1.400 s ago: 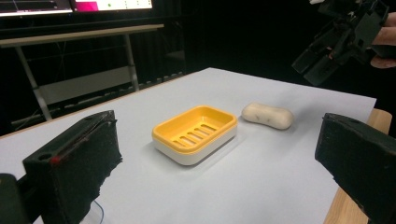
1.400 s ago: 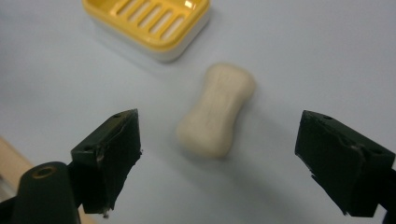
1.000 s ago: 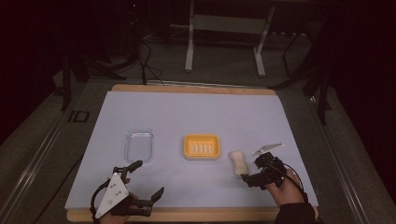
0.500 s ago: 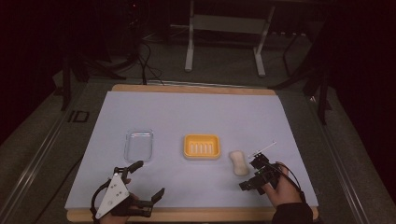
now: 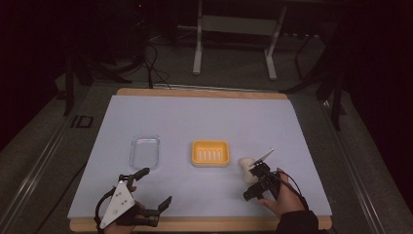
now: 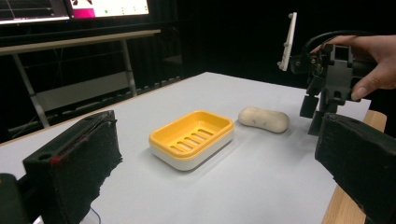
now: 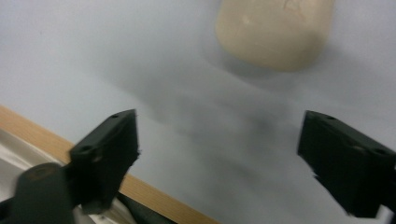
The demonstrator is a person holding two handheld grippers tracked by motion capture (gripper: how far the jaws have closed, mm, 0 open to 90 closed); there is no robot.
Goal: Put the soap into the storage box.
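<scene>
A beige soap bar [image 5: 247, 168] lies on the white table, just right of a yellow soap dish [image 5: 210, 152]. My right gripper [image 5: 254, 184] hovers low at the soap's near side, pointing down. Its jaws have just been opening and stand open with nothing between them; the soap bar [image 7: 275, 30] lies beyond their tips. My left gripper [image 5: 155, 188] rests open near the front left edge, empty. Along its own jaws it faces the soap dish [image 6: 192, 137], the soap bar [image 6: 264, 119] and the right gripper [image 6: 322, 100] in a hand.
A clear plastic tray [image 5: 145, 151] sits left of the dish. The table's wooden front edge [image 5: 204, 224] runs just behind both hands. Table legs and cables stand on the dark floor beyond the far edge.
My right gripper has sunk toward the table and drawn a little nearer the front edge, beside the soap. The left gripper, dish and tray have not moved.
</scene>
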